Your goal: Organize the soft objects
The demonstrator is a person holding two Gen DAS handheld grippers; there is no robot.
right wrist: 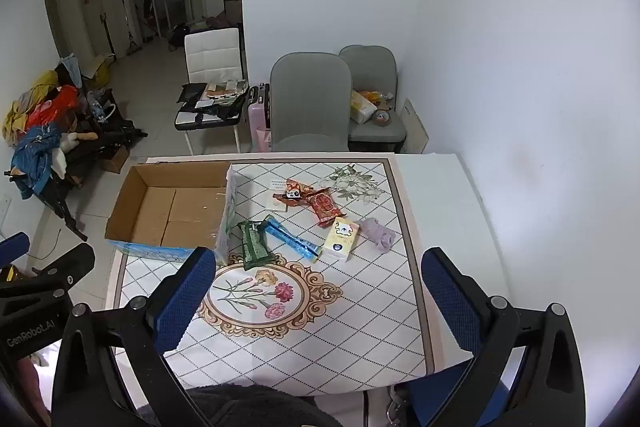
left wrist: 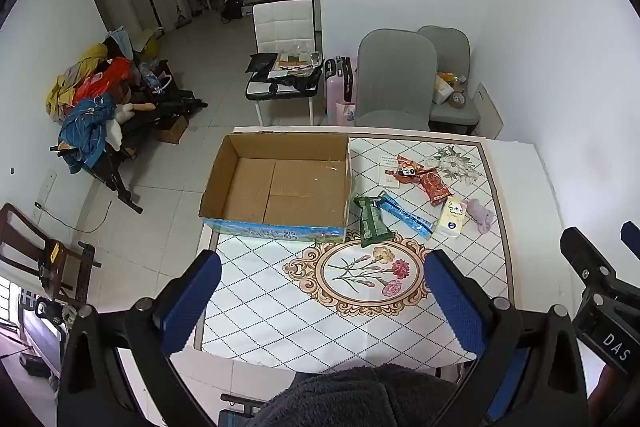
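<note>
Grey chairs (right wrist: 310,99), pink suitcase (right wrist: 258,123)

near half of the counter (left wrist: 280,307) bare, open to approach from the near edge. cardboard box (left wrist: 276,183) at the far left corner, open-topped, interior free; its upright walls block low sideways entry. packets (right wrist: 296,223) crowd the centre-right just beside the box's right wall. wall (right wrist: 520,107) runs close along the right edge.

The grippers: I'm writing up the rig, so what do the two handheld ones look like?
Both match: the left gripper and right gripper have black plastic frames with silver screws and two fingers faced with textured blue pads. White lettering marks the bodies: "GenRobot.AI" on the left, "DAS" on the right. A dark fuzzy sleeve shows below.
</note>
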